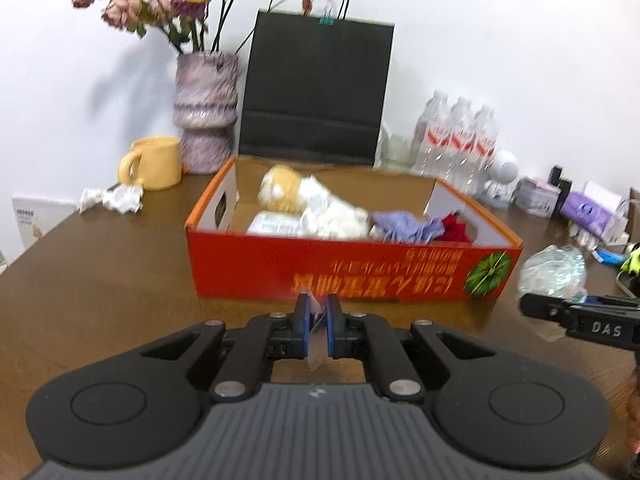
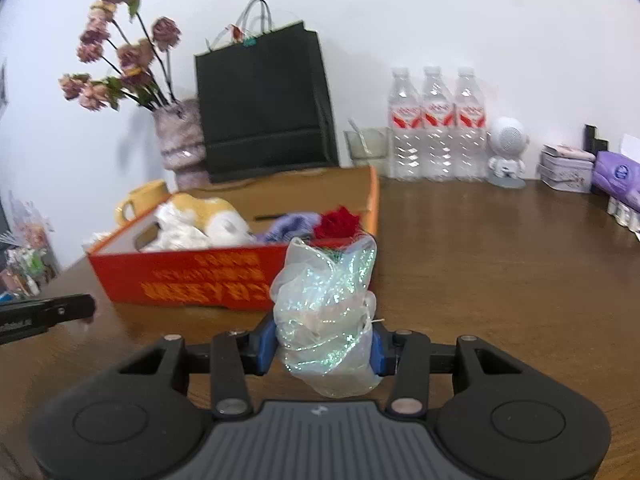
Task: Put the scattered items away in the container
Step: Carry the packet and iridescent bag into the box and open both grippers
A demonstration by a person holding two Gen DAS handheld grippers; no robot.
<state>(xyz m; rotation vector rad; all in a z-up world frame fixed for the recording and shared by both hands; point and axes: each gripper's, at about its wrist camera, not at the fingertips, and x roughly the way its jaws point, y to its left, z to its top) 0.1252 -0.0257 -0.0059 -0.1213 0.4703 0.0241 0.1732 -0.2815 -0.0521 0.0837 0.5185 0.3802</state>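
Note:
An open red and orange cardboard box (image 1: 320,268) sits mid-table. It holds a yellow and white plush toy (image 1: 288,188), a white packet, purple cloth (image 1: 404,224) and something red. In front of its near wall my left gripper (image 1: 317,308) is shut on a thin clear plastic scrap (image 1: 316,346). In the right wrist view my right gripper (image 2: 322,336) is shut on a crumpled iridescent plastic bundle (image 2: 324,304), held above the table near the box's (image 2: 192,276) right front corner. The same bundle (image 1: 552,272) shows in the left wrist view, at the right.
Crumpled white paper (image 1: 112,198) lies left of the box by a yellow mug (image 1: 154,162). Behind the box stand a vase of dried flowers (image 1: 206,112) and a black paper bag (image 1: 316,88). Water bottles (image 2: 436,128), an astronaut figure (image 2: 506,152) and small packages (image 2: 616,176) line the back right.

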